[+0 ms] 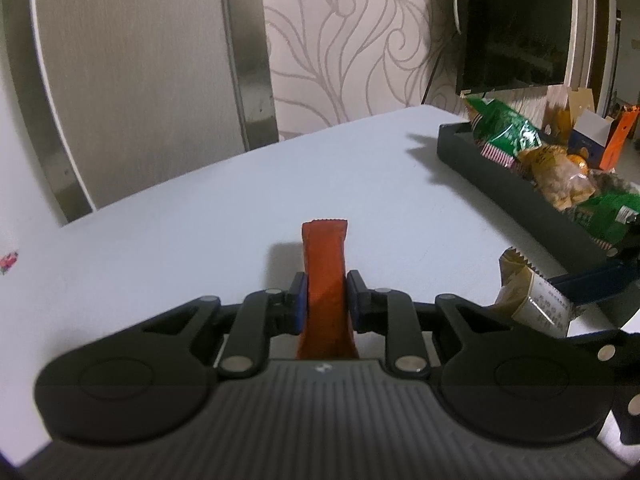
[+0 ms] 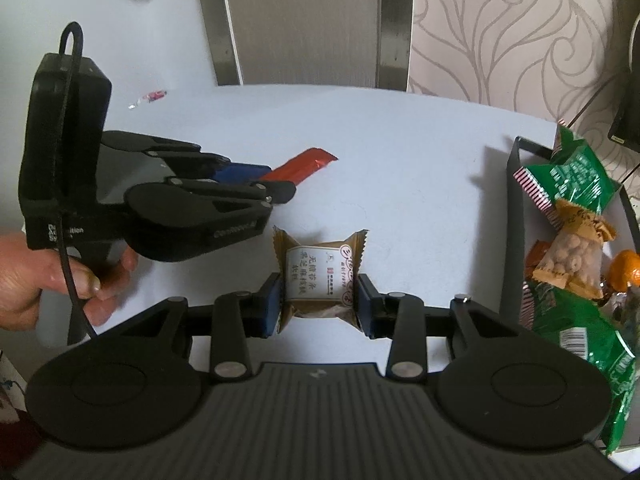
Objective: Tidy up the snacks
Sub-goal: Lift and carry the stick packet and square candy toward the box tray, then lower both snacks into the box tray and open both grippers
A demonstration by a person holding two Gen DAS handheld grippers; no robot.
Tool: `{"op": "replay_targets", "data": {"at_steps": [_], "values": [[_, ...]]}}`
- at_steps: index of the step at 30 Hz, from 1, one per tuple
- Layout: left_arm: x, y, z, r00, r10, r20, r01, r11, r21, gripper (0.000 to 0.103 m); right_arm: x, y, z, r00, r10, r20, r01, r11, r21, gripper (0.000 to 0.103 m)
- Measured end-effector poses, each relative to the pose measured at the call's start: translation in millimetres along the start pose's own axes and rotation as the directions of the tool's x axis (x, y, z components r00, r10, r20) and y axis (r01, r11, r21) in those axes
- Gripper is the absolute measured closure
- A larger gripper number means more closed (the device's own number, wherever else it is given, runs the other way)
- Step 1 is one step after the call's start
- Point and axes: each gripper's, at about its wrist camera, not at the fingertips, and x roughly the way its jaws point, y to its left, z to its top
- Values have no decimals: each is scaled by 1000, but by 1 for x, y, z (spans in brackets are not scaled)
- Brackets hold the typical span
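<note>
My left gripper (image 1: 324,296) is shut on a long red snack packet (image 1: 325,264), held above the white table (image 1: 200,240). The right wrist view shows that gripper (image 2: 276,184) from the side with the red packet (image 2: 304,165) sticking out ahead of it. My right gripper (image 2: 318,300) is shut on a brown square cake packet (image 2: 320,272) with a white label; the packet also shows in the left wrist view (image 1: 528,296). A dark tray (image 2: 516,216) at the right holds green packets (image 2: 576,172), a peanut bag (image 2: 576,260) and other snacks.
A small red-and-clear candy wrapper (image 2: 150,97) lies at the table's far left. The tray (image 1: 500,168) runs along the table's right side. A dark TV (image 1: 516,24) hangs on the patterned wall behind, and boxes (image 1: 592,136) stand beyond the tray.
</note>
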Motion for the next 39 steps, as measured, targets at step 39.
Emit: {"op": "replay_targets", "data": {"at_steps": [39], "values": [[34, -159, 92, 965, -242, 103, 223, 960, 168, 79, -98, -151, -34, 962, -252, 104, 226, 951, 209, 59]]}}
